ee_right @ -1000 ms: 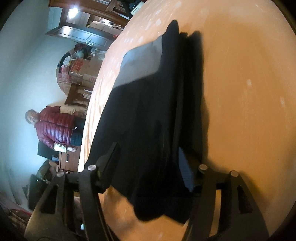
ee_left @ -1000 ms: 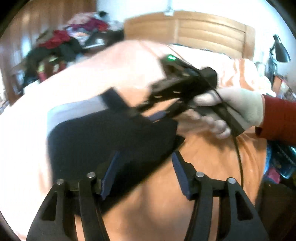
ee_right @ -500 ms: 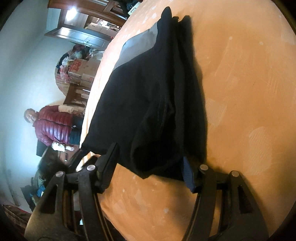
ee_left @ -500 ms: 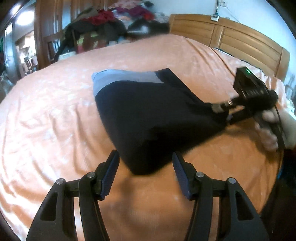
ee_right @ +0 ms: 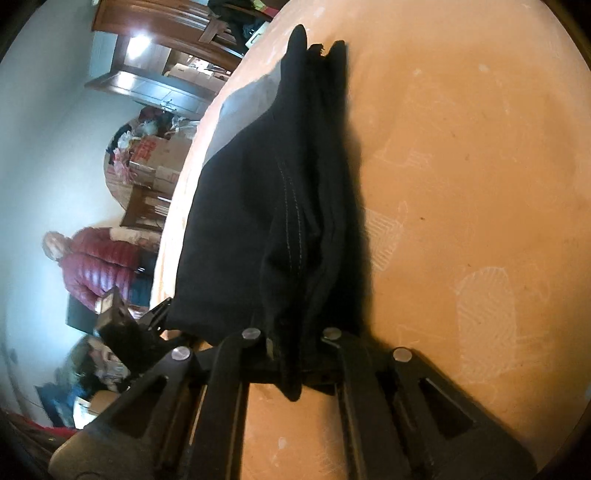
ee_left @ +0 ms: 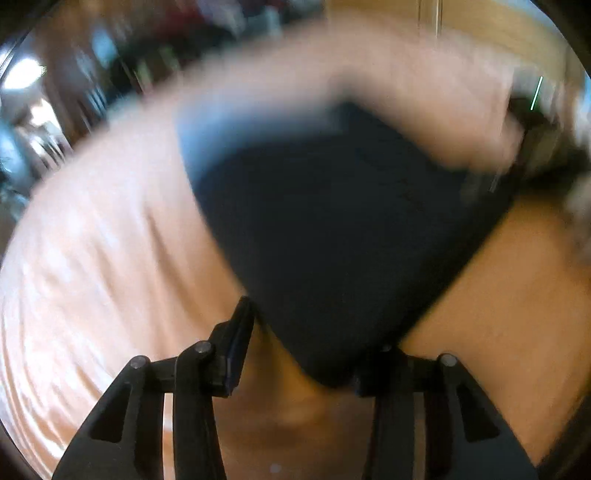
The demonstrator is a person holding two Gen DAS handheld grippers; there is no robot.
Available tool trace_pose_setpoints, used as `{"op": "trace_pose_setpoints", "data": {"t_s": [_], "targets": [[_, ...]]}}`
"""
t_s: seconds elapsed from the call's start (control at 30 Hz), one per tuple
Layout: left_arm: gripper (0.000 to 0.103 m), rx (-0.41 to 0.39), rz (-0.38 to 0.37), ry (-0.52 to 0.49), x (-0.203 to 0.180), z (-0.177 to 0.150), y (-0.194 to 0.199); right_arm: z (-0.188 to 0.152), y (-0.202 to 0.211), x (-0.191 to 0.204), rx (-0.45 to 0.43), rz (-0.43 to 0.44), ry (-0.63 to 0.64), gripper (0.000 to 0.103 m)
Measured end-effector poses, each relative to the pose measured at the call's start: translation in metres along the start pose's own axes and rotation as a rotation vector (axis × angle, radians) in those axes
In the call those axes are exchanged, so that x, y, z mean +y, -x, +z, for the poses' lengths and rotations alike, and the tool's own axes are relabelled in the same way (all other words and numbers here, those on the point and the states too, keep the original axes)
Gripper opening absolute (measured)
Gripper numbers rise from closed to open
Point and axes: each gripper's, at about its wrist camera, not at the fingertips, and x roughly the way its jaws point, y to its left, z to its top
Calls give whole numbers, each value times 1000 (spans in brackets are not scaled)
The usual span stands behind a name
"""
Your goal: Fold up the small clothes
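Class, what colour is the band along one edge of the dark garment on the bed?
Grey band on a black garment; clearest in the right wrist view.

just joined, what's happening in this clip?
A person is folding black shorts on an orange bedspread with two handheld grippers. The right gripper is shut on one bunched edge of the shorts. The left gripper has its jaws open around a corner of them; that view is motion-blurred.

Orange bedspread [ee_right: 461,147], pale wall [ee_right: 44,147], dark wooden wardrobe [ee_right: 162,33] — stacked cardboard boxes [ee_right: 159,158], cluttered floor
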Motion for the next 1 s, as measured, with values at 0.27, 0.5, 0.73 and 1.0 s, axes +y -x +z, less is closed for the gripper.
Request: {"op": "trace_pose_setpoints", "data": {"t_s": [0.27,0.5,0.73,1.0], "targets": [[42,-200,-223,209,30,-9,92,-2,-3,-12,-8,53,7,1],[69,-53,-133,77,16,18,13,-6,-4,-11,-21,72,16,1],[62,-72,-187,118,28,36,23,-8,-3,-9,-37,75,46,1],[61,-110,-178,109,39,51,14,-10,-3,-12,-38,90,43,1]]}}
